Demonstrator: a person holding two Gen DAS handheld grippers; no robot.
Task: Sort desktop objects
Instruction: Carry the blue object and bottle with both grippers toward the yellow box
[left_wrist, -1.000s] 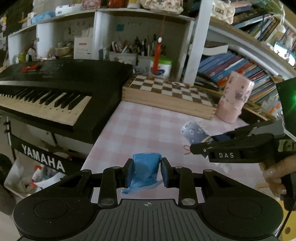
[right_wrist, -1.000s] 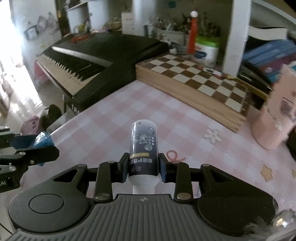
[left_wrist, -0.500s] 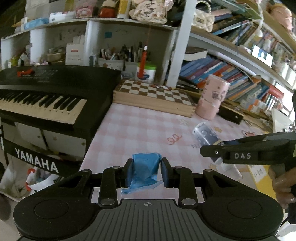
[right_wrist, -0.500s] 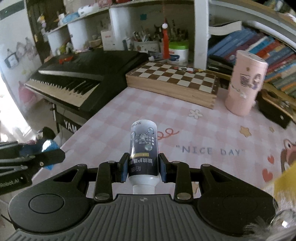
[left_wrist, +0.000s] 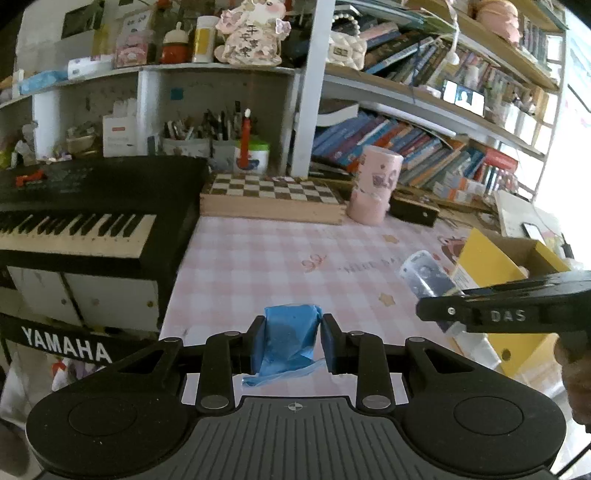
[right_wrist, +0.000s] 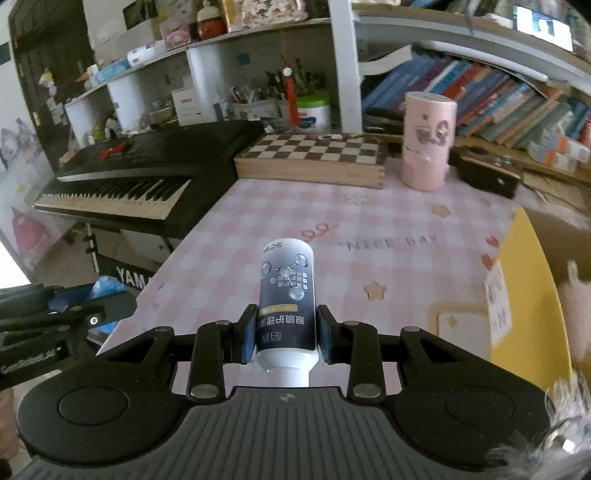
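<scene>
Two things are in our grip at once: the left hand-held gripper (left_wrist: 293, 341) is clamped on a crumpled blue packet (left_wrist: 290, 338), and the right hand-held gripper (right_wrist: 286, 334) pinches a dark-labelled bottle (right_wrist: 287, 295) near its cap end, base pointing forward. Both hang above the pink checked worktop (right_wrist: 369, 229), so we judge this the carry step. A yellow box (right_wrist: 517, 295) stands open at about three o'clock in the right wrist view, likely the drop spot. Next we need to bring each item over its opening, tip down, and only then loosen the jaws.
</scene>
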